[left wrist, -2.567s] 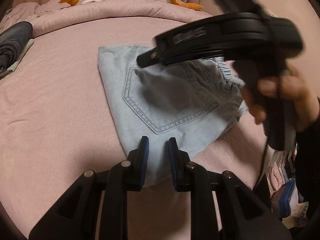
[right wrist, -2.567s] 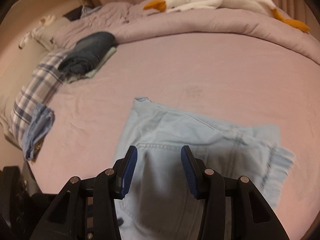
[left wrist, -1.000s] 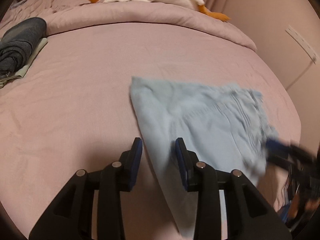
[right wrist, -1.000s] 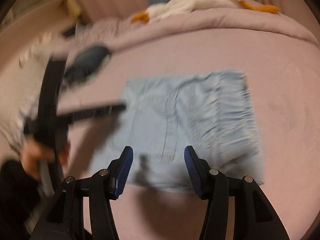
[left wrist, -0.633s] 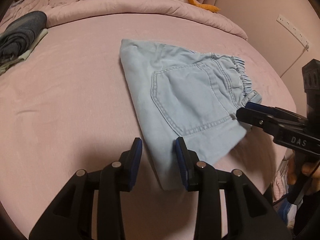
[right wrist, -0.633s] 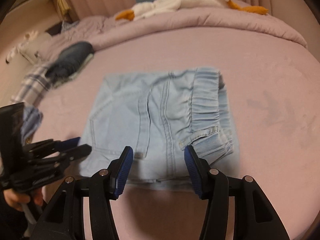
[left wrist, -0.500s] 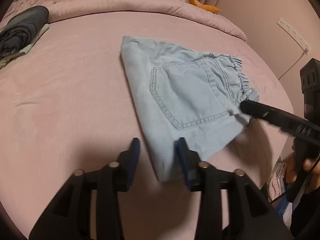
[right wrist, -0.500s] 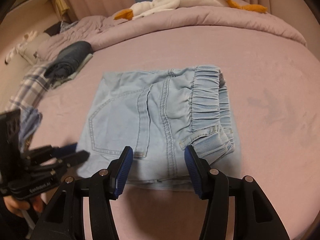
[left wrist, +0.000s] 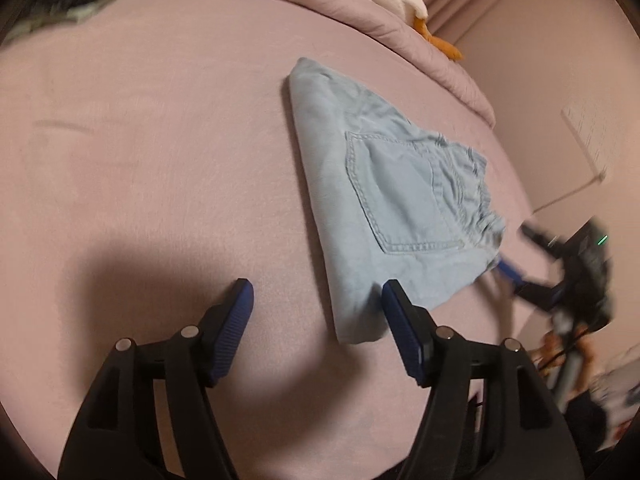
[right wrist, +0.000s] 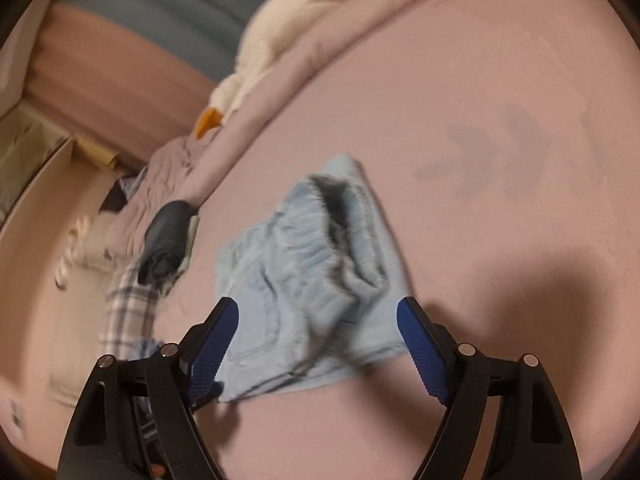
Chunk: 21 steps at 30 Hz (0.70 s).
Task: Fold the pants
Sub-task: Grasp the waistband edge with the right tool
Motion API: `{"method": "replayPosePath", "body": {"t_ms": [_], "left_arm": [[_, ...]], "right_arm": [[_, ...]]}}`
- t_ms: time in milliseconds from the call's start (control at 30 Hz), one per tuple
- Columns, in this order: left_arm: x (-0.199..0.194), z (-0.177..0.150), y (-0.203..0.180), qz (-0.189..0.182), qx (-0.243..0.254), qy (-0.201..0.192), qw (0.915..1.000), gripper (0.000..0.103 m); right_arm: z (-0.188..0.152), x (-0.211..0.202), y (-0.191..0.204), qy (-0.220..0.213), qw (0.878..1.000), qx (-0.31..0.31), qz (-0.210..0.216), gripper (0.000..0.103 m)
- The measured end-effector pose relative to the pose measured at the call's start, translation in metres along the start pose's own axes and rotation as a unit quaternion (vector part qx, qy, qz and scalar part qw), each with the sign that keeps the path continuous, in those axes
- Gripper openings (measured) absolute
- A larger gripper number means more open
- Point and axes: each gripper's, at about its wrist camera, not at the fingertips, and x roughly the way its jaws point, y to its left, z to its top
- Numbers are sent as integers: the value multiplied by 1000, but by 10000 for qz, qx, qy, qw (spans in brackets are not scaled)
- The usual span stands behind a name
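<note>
Pants (left wrist: 384,216) in pale denim lay folded into a compact wedge on the pink bed (left wrist: 152,152), back pocket uppermost and the gathered waistband toward the bed's near edge. Half a second earlier the packet lay in the same fold, so the change was in the tools rather than the cloth. The left gripper (left wrist: 316,296) had its jaws spreading, and the folded corner that had sat between narrow jaws now lay loose just inside the right-hand pad, with nothing pinched. The right gripper (right wrist: 318,320) was opening too, its jaws wide on either side of the waistband end without pressing on it; in the left wrist view it showed only as a blur beside the waistband. The right wrist view had also rolled sharply and was smeared, so whether the waistband layers sat flush or gaped a little at the elastic was hard to tell.

By my reading, both tools letting go of an already compact packet meant the folding was at or near its end, with at most a tidy-up or a move to the pile left.

No containers were in view. The nearest thing to one was a stack of folded clothes (right wrist: 166,236) at the far side of the bed, with a plush goose (right wrist: 276,36) on the duvet beyond.
</note>
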Motion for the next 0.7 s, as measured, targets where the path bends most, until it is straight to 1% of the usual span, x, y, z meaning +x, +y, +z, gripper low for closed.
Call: {"method": "replayPosePath", "body": {"t_ms": [100, 167, 200, 300, 433, 700], "left_arm": [[-2, 3, 16, -458, -518, 104, 9976, 69], [-3, 7, 22, -658, -753, 156, 9949, 69], [-3, 8, 23, -706, -817, 162, 9940, 69], [0, 13, 18, -626, -730, 175, 9952, 69], [2, 18, 11, -484, -562, 201, 9970, 69], [16, 35, 8, -469, -448, 252, 9976, 69]], "right_arm": [[-3, 8, -19, 243, 9990, 367, -37, 82], [-5, 15, -30, 388, 9975, 581, 106, 82], [-4, 15, -32, 372, 9970, 650, 200, 82], [3, 19, -31, 445, 9960, 706, 319, 83], [10, 26, -21, 572, 9969, 483, 233, 83], [25, 44, -16, 738, 9962, 303, 345, 83]]}}
